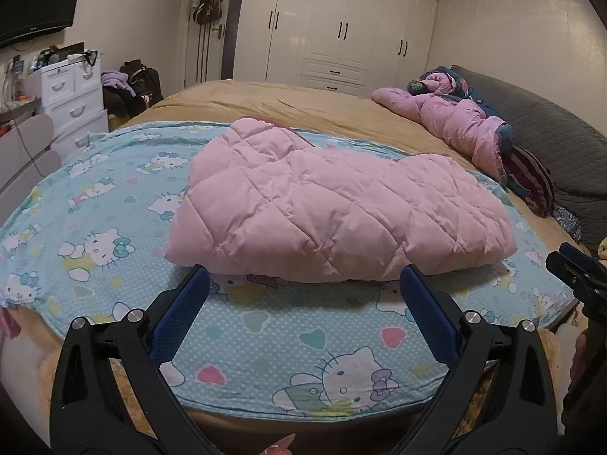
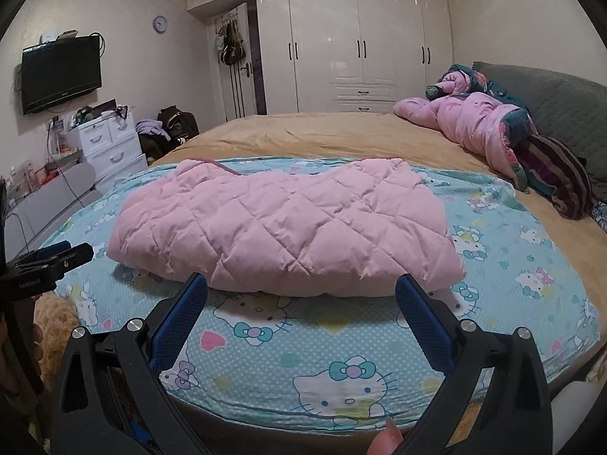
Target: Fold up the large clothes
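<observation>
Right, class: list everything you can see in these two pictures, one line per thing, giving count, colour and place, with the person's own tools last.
Quilted jacket: one, pink, folded on the cartoon sheet.
Cartoon sheet: one, light blue with cats, on the near end of the bed.
Bed cover: one, tan, across the bed.
Bedding heap: one, pink with dark floral, by the headboard.
Headboard: one, grey, right.
Wardrobe: one, white, back wall.
Television: one, black, left wall.
Clock: one, purple, wall.
Drawers: one unit, white, left.
Left claw: open, black with blue pads.
Right claw: open, same colours.
</observation>
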`<action>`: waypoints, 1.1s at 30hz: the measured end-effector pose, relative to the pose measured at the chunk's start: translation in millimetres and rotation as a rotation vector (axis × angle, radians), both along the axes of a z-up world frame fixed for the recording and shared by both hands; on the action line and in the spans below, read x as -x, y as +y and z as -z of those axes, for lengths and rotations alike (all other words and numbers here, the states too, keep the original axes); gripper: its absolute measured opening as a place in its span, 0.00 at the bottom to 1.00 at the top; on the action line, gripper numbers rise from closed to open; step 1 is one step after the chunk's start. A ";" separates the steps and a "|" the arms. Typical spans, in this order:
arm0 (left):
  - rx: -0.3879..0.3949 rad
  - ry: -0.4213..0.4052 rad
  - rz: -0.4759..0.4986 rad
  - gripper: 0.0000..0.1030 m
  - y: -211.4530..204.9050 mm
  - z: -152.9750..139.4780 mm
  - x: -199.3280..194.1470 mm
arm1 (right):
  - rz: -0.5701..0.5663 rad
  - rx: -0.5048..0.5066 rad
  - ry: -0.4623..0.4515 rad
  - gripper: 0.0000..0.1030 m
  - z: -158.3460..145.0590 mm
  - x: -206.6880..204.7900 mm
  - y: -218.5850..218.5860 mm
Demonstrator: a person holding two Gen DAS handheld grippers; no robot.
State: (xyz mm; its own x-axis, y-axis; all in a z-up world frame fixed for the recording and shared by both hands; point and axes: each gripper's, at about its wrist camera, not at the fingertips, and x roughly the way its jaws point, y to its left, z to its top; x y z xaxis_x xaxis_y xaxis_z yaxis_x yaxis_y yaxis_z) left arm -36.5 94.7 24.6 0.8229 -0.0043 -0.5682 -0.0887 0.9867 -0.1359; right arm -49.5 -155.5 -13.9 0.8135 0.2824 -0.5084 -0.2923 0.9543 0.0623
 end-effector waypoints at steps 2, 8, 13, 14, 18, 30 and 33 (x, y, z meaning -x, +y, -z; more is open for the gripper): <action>-0.003 0.000 0.000 0.91 -0.5 0.5 -0.1 | 0.002 0.000 0.010 0.96 2.3 -0.9 0.4; -0.014 0.008 -0.005 0.91 -2.2 1.6 -0.9 | 0.000 -0.002 0.017 0.96 5.2 0.5 0.8; -0.022 0.009 -0.008 0.91 -2.6 1.8 -0.5 | 0.001 -0.004 0.021 0.96 5.4 0.8 0.5; -0.019 0.009 -0.008 0.91 -2.4 1.7 -0.2 | 0.002 -0.003 0.021 0.96 5.4 1.0 0.5; -0.024 0.009 -0.011 0.91 -2.7 1.8 -0.5 | 0.006 -0.007 0.020 0.96 4.7 1.5 -0.7; -0.031 0.011 -0.019 0.91 -0.8 1.9 0.4 | 0.004 -0.003 0.023 0.96 5.7 1.3 -0.6; -0.032 0.012 -0.019 0.91 -0.2 2.2 0.1 | 0.004 -0.004 0.022 0.96 6.0 1.3 -0.4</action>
